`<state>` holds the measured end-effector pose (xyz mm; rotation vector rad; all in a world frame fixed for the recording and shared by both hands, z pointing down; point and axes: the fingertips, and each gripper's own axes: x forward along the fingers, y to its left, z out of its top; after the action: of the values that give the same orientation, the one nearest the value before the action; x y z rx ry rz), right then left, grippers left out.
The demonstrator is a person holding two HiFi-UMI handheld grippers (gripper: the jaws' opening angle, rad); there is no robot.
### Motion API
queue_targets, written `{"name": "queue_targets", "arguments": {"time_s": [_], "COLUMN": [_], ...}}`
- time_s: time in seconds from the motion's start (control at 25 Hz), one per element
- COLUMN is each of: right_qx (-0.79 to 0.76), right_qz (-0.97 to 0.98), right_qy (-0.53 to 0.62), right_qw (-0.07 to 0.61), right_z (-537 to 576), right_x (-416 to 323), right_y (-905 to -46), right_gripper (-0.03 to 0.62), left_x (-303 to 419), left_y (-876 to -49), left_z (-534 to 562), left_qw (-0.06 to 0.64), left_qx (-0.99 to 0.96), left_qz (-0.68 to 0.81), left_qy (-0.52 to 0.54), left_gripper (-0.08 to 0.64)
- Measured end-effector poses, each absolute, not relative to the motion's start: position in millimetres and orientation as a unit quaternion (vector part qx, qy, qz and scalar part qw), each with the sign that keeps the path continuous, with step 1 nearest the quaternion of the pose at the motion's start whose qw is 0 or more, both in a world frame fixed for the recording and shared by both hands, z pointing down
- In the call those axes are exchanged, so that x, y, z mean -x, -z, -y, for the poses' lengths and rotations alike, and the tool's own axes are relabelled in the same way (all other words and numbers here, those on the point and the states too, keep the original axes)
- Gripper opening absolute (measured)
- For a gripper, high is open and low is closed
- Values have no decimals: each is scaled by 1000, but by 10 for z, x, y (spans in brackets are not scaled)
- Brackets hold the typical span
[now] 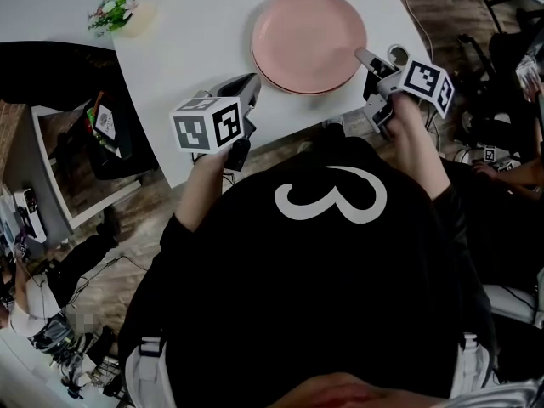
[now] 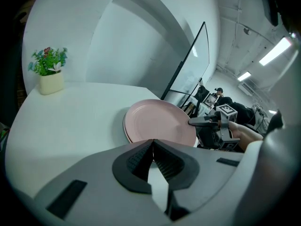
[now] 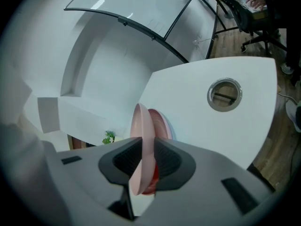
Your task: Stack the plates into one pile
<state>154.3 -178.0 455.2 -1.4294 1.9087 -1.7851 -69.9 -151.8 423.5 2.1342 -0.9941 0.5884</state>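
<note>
Two pink plates lie together on the white table (image 1: 187,58). The top plate (image 1: 308,36) (image 2: 160,121) covers a lower plate (image 3: 161,121), whose rim shows beneath it. My right gripper (image 1: 364,58) (image 3: 143,159) is at the pile's right edge, shut on the top plate's rim (image 3: 141,131), which stands edge-on between its pads. That rim sits slightly apart from the lower plate. My left gripper (image 1: 252,82) (image 2: 153,142) hovers over the table's front edge, left of the pile, shut with nothing in it.
A small potted plant (image 1: 115,7) (image 2: 49,69) stands at the table's far left. A round cable hole (image 1: 397,55) (image 3: 225,95) is in the table just right of the plates. Office chairs and seated people are beyond the right edge; a low shelf (image 1: 51,168) is at the left.
</note>
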Motion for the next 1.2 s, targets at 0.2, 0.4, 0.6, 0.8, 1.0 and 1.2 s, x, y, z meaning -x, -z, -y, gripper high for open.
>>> {"name": "queue_targets", "arguments": {"time_s": [0.2,0.4,0.6,0.8,1.0,1.2], "right_qx": [480,494,481,488,498,501], "right_qz": [-636,-649,-661,-674,-682,-689], "right_qy": [598,577,573,554,536,523], "right_qw": [79,49,46,17,7,12], "right_z": [1772,1743,1734,1714,1673,1530], "right_x": [-1559,-1538,-1471,-1464,-1519,-1638], "right_y": [-4582,-4583,-4544,-4498,-4452,-4425], "right_gripper": [88,89,154,189,190,192], "left_x": [716,728,754,792,811,765], "left_y": [-4288,-4330,-4343,-4320,-4340,-4289], "left_z": [1489,1463,1450,1449,1394,1228], "left_qw": [353,355,360,365,372,371], "left_qx": [-824,-826,-825,-823,-819,-818], "left_qz": [381,377,375,376,379,383], "left_qy": [-228,-223,-221,-218,-218,-214], "left_gripper": [17,17,17,17,17,17]}}
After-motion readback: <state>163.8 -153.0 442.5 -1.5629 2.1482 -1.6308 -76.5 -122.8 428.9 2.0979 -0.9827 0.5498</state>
